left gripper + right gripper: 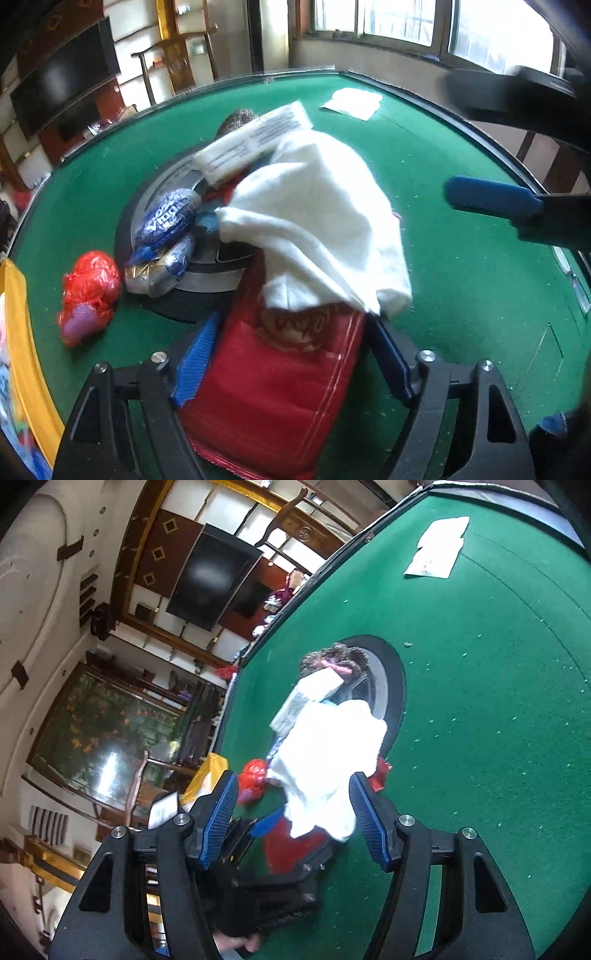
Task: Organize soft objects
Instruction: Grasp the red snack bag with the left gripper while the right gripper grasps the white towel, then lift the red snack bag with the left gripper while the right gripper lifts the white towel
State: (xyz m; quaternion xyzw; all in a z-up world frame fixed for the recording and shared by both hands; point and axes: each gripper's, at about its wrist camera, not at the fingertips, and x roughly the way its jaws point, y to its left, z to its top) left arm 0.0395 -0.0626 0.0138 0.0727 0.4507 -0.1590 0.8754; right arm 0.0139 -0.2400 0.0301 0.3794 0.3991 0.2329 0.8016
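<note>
My left gripper (pixel 291 363) is shut on a red foil packet (pixel 273 391), its blue pads against the packet's two sides. A white cloth (pixel 314 218) lies draped over the packet's far end and over the pile. The pile holds a white labelled pack (pixel 255 140), blue snack bags (pixel 166 229) and a red plastic bundle (pixel 90 291). My right gripper (pixel 291 823) is open and empty, above the white cloth (pixel 325 760). One of its blue fingers (pixel 491 197) shows at the right of the left wrist view.
The pile sits on a round metal hub (pixel 199 273) in the middle of a green felt table (pixel 461 280). A white paper (pixel 352 103) lies at the far side. A yellow bag (pixel 22 332) is at the left edge. Chairs stand around the table.
</note>
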